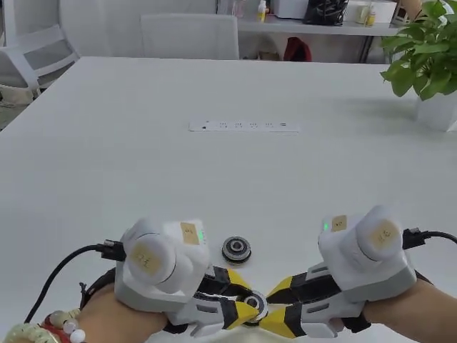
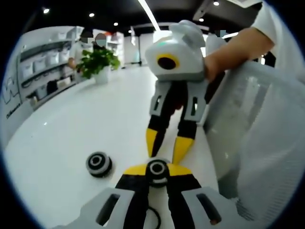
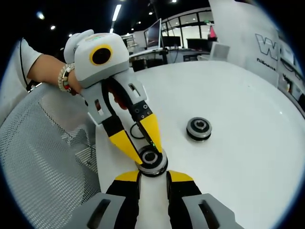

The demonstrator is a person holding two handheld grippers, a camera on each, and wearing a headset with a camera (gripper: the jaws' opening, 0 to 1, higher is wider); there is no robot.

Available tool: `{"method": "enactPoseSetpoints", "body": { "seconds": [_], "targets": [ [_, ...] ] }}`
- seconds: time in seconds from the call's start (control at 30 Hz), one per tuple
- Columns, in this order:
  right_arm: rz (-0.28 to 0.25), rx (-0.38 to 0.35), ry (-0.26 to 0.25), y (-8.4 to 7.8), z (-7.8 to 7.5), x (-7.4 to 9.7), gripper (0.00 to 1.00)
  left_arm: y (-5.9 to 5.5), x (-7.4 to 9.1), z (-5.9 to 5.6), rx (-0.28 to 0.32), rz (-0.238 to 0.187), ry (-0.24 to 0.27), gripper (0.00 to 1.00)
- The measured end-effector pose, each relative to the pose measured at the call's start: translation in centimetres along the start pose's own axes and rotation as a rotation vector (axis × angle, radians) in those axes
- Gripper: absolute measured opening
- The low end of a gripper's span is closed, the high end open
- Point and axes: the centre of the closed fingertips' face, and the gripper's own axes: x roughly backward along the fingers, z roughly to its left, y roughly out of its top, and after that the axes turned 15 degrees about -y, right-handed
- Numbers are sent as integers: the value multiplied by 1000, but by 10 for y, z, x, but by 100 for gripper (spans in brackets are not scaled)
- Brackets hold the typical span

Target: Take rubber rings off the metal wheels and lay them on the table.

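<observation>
Bottom centre of the head view: the left claw [image 2: 157, 168] is clamped on a small metal wheel with a black rubber ring [image 1: 255, 305]. The right claw [image 3: 152, 175] meets it from the opposite side, jaws flanking the wheel; grip not determinable. A second matching wheel [image 1: 236, 249] lies flat on the white table [image 1: 143, 164] just above them, touching neither claw.

Our left gripper [image 1: 245, 304] and right gripper [image 1: 277, 309] were white-bodied with black, yellow-tipped jaws, green lights [image 1: 202, 234] and black cables [image 1: 53, 271]; a beaded bracelet [image 1: 57, 327] ringed our left wrist.
</observation>
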Motion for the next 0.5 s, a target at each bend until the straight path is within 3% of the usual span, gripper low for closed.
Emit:
{"method": "enactPoseSetpoints", "body": {
  "seconds": [0.43, 0.5],
  "targets": [
    [5, 12, 10, -1, 1, 1, 13, 0, 1, -1, 0, -17, 2, 15],
    [14, 18, 7, -3, 0, 1, 7, 0, 1, -1, 2, -19, 2, 15]
  ]
}}
